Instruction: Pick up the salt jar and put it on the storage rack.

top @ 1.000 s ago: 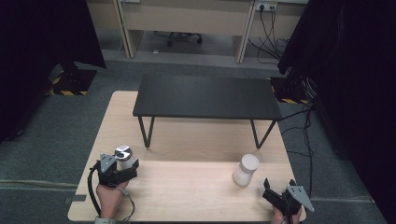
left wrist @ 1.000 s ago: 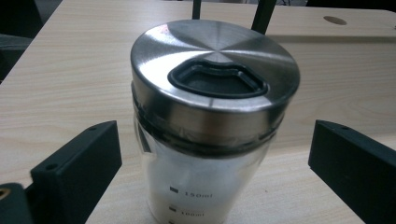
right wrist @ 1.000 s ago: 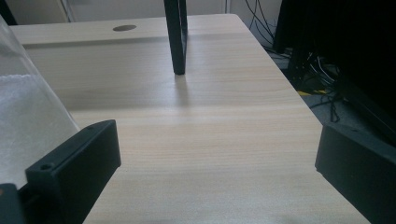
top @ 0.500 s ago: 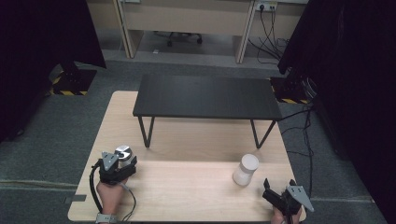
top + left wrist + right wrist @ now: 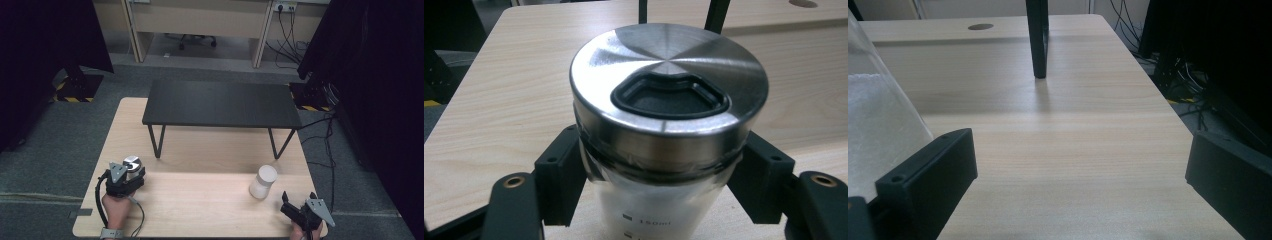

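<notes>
A steel-lidded jar is standing upright near the left front corner of the light wooden tabletop, seen in the high view at. Its clear body is carrying printed volume marks, and its brushed metal lid is showing a black rubber-rimmed recess in the middle. The left gripper is clasping the jar just under the lid: its jaws have just been closing, and in the left gripper view they are now pressing on both sides of the clear wall, with the jar between them. In the high view the same left gripper is sitting on the near side of the jar, with the person's left hand coming in from the bottom edge behind it.

Well apart, toward the right front of the tabletop, a white container is standing upright. The right gripper is lying near it, on its near right side, with its jaws standing wide and nothing between them; in the right gripper view the container's translucent wall is showing just beside one jaw.

Behind both, a low black table on thin metal legs is standing on the far half of the tabletop.
</notes>
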### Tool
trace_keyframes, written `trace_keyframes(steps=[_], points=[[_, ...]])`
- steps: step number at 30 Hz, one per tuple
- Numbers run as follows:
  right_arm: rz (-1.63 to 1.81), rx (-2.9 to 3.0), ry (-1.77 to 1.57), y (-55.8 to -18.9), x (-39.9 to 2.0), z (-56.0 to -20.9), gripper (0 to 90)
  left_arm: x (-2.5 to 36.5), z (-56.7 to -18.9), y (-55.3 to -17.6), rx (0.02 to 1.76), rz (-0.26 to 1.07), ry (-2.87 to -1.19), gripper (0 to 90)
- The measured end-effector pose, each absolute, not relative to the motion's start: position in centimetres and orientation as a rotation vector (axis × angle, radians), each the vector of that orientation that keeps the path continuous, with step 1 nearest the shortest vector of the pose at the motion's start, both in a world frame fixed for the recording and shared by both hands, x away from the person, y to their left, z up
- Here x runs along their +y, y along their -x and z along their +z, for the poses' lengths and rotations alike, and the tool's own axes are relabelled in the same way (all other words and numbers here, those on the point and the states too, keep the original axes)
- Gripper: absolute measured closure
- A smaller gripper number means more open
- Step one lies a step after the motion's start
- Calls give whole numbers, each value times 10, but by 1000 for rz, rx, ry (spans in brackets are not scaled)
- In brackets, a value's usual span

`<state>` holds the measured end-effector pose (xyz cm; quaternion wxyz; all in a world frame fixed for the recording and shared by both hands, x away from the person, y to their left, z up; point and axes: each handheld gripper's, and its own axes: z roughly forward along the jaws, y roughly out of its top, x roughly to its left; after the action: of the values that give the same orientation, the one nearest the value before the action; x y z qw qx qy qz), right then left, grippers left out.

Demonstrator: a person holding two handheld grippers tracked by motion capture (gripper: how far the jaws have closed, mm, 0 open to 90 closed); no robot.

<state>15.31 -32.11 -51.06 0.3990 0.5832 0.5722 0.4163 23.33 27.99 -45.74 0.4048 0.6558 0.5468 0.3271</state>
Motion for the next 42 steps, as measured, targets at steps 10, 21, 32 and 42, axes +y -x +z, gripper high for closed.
trace_keyframes(steps=[10, 21, 32, 42], points=[[1055, 1457, -1461, -152, -321, -511, 3, 273, -454, -231, 1403, 825, -1648, 310], [1055, 1466, -1457, -153, -322, -511, 3, 264, -435, -228, 1371, 826, -1662, 310], [1075, 1459, -1458, -152, -324, -512, 3, 250, -411, -224, 1335, 871, -1667, 311], [1064, 1466, -1475, -154, -323, -510, 3, 247, -389, -226, 1310, 843, -1654, 311]])
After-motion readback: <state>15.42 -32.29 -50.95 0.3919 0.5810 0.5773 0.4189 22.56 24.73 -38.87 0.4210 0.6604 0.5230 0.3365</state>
